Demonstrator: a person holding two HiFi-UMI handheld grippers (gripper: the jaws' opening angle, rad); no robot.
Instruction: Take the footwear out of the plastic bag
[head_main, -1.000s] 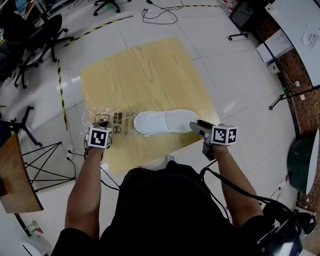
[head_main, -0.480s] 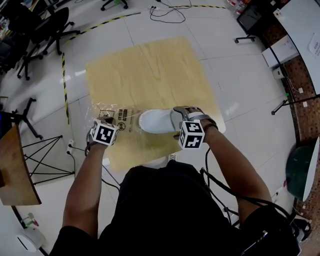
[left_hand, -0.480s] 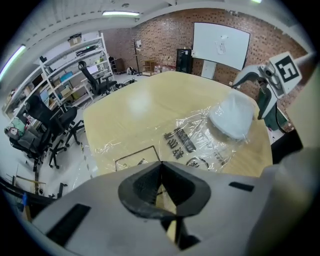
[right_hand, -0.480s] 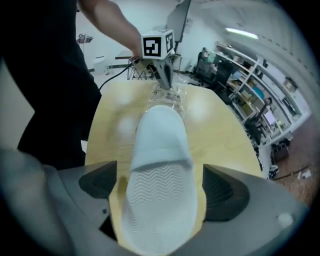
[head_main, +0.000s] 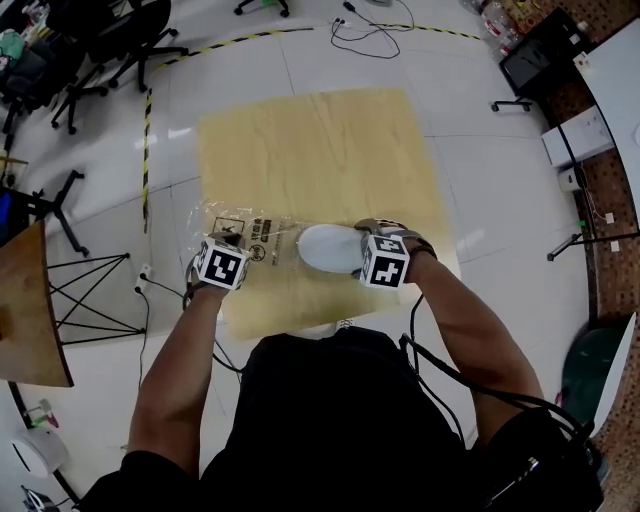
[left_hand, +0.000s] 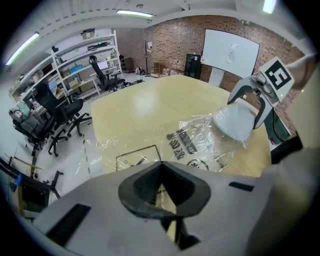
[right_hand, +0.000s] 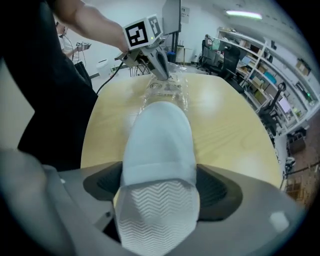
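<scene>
A white slipper (head_main: 325, 247) lies on the wooden tabletop (head_main: 310, 150). Its toe rests at the mouth of a clear printed plastic bag (head_main: 250, 232) and its heel sticks out to the right. My right gripper (head_main: 357, 250) points down over the heel; its jaws have just been closing and both pads lie against the slipper's (right_hand: 160, 145) sides. My left gripper (head_main: 232, 242) is shut on the bag's left end. In the left gripper view the bag (left_hand: 195, 140) stretches from my jaws toward the slipper (left_hand: 235, 122). In the right gripper view the left gripper (right_hand: 166, 76) pins the bag (right_hand: 167, 92).
The tabletop's near edge (head_main: 300, 322) runs just in front of the person's body. Office chairs (head_main: 110, 40) and a folding stand (head_main: 85, 295) are on the tiled floor to the left. Cables (head_main: 375, 25) lie beyond the far edge.
My right gripper has moved left from the slipper's right tip, rolled a quarter turn, and now straddles the heel. The left gripper has stayed put on the bag.
</scene>
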